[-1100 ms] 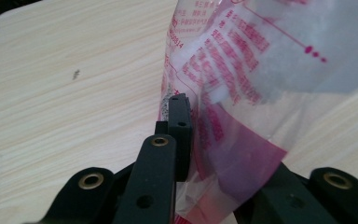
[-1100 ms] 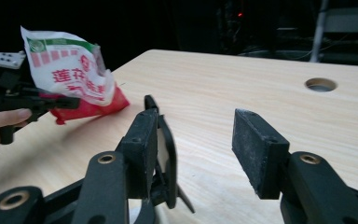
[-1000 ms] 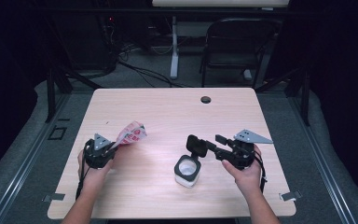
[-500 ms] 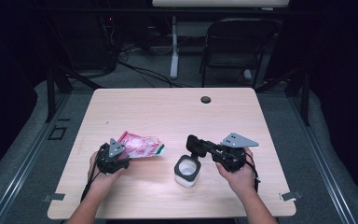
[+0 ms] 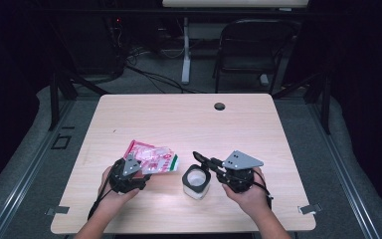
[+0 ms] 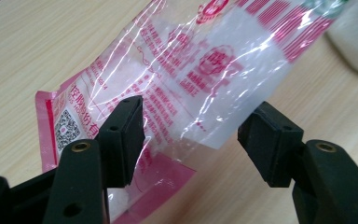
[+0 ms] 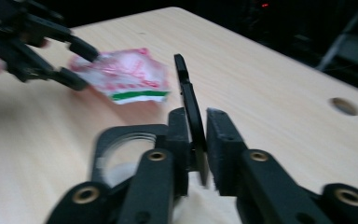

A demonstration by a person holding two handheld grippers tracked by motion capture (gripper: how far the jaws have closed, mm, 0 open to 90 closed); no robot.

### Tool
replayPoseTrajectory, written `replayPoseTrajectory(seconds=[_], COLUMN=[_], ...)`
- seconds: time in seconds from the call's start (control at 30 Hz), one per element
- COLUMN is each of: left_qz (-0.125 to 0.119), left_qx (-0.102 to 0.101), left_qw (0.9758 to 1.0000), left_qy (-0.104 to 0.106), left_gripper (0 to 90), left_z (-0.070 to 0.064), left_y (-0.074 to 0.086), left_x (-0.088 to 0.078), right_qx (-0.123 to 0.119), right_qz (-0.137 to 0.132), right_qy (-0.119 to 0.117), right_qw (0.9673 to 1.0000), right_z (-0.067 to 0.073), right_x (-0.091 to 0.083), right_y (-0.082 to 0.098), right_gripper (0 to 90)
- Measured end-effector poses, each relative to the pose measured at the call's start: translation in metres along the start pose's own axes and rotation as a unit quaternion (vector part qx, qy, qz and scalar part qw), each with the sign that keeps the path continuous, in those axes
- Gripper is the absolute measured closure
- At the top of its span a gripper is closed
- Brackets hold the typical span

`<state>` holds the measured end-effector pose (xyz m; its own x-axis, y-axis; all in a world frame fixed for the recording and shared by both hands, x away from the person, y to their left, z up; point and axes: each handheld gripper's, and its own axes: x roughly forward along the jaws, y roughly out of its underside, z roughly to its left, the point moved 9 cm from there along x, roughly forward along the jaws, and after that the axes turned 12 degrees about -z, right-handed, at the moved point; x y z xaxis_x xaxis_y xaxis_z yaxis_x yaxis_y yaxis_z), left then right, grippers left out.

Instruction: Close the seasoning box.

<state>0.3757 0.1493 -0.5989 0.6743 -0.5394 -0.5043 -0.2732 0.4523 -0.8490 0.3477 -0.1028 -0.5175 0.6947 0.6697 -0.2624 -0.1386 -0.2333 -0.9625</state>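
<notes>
**Bag and container lid both in hand, pour not yet begun**

As I read the scene from my station, the work looks like getting the bag's contents into the small container, and it is only partway set up. On the left, my left hand-held gripper (image 5: 140, 169) has the plastic bag (image 5: 151, 157) lying between its jaws. In the left gripper view the jaws stand apart on either side of the bag (image 6: 205, 88), the left pad touching the film and the right pad looking clear of it, so I call this hand-held gripper open rather than clamped. The bag stretches away from the jaw tips toward the container, its green-edged end nearest that side; I cannot tell whether it rests on the worktop (image 5: 258, 124) or is lifted off it.

Just beyond the bag's far end sits the white container (image 5: 196, 180) with its mouth uncovered, below the tips of my right hand-held gripper (image 5: 202, 160). In the right gripper view its jaws are closed on a thin black lid (image 7: 189, 112) held edge-up, so I judge the opening step done. What is left, as I judge it, is securing the bag, tipping it over the mouth, and refitting the lid.

Both forearms come in low, left hand (image 5: 117, 191) angled inward, right hand (image 5: 248, 191) holding its hand-held gripper level, pointing leftward.
</notes>
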Motion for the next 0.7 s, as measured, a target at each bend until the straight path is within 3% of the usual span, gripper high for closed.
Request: replayPoseTrajectory(seconds=[0.13, 0.37, 0.43, 0.57, 0.7], left_qz=[-0.024, -0.049, -0.049, -0.047, -0.048], left_qx=[-0.022, -0.02, -0.019, -0.029, -0.039], left_qw=[0.9993, 0.9982, 0.9983, 0.9982, 0.998], left_qy=[0.02, 0.029, 0.026, 0.024, 0.015], left_gripper=[41.2, 41.2, 41.4, 41.5, 41.6], left_z=[-0.005, -0.011, -0.009, -0.003, 0.007], left_y=[-0.008, -0.019, -0.018, -0.016, -0.013], left_x=[-0.006, -0.008, -0.006, -0.003, -0.002], right_qx=[0.021, 0.043, 0.043, 0.073, 0.089], right_qz=[0.0, 0.004, 0.0, -0.014, -0.015], right_qy=[-0.018, -0.06, -0.061, -0.06, -0.037], right_qw=[0.9996, 0.9972, 0.9972, 0.9954, 0.9953], right_z=[0.01, 0.025, 0.026, 0.022, 0.009], right_x=[0.0, -0.001, -0.001, -0.002, -0.004], right_y=[0.002, 0.005, 0.004, 0.004, 0.009], right_gripper=[72.5, 58.5, 54.8, 49.8, 49.7])
